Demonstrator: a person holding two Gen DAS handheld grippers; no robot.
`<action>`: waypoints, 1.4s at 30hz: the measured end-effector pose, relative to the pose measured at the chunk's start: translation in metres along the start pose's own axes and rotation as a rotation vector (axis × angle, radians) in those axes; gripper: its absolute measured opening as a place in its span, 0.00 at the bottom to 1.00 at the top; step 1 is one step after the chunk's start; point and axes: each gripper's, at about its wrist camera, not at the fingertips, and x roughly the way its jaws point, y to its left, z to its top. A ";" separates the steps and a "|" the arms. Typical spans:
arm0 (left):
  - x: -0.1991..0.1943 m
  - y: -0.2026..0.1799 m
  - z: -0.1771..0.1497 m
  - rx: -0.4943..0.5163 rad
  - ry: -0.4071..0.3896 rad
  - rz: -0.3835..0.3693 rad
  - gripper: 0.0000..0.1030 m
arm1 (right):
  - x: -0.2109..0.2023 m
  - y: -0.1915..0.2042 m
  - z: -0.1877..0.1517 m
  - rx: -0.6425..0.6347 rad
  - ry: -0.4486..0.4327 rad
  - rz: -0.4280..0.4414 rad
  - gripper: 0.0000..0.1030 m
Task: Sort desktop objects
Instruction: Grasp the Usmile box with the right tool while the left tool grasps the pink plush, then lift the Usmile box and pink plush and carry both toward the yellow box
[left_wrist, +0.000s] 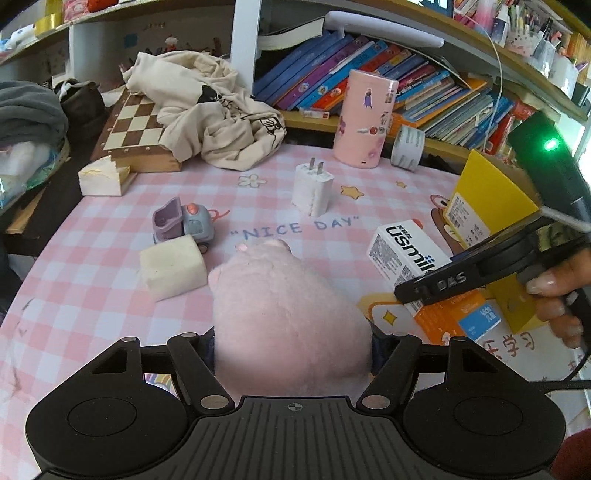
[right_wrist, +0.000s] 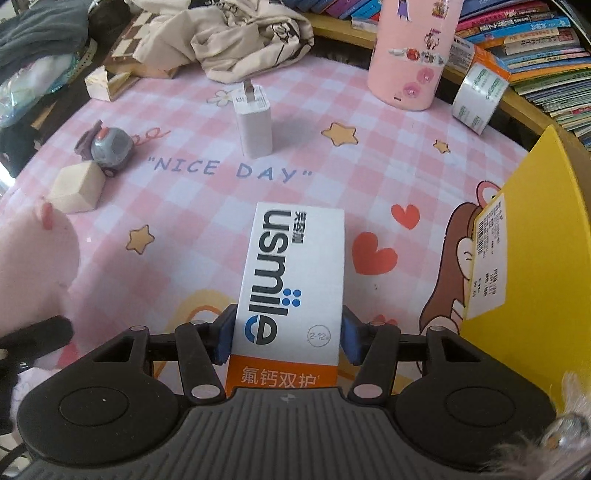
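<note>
Box (right_wrist: 291, 284) white-orange, "usmile" print; plush (left_wrist: 291, 314) pink.

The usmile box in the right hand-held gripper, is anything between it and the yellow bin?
Nothing visible. The usmile box sits clamped in the right hand-held gripper, with only bare mat between it and the yellow bin.

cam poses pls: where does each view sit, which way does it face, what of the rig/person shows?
Left wrist: behind the left gripper, facing the bookshelf across the mat; fingers clamp a pink plush; right gripper and a hand show at right.
Right wrist: behind the right gripper, same heading; pads hold the usmile box.
Shared: charger, toy truck, plush, box.
</note>
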 end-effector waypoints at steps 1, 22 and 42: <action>-0.001 0.000 -0.001 0.002 -0.001 -0.002 0.68 | 0.002 0.000 -0.001 0.004 -0.004 -0.003 0.52; -0.029 -0.006 0.006 0.045 -0.074 -0.053 0.68 | -0.057 0.013 -0.026 0.037 -0.097 0.065 0.49; -0.086 -0.013 -0.021 0.117 -0.123 -0.160 0.68 | -0.118 0.044 -0.092 0.087 -0.135 0.078 0.49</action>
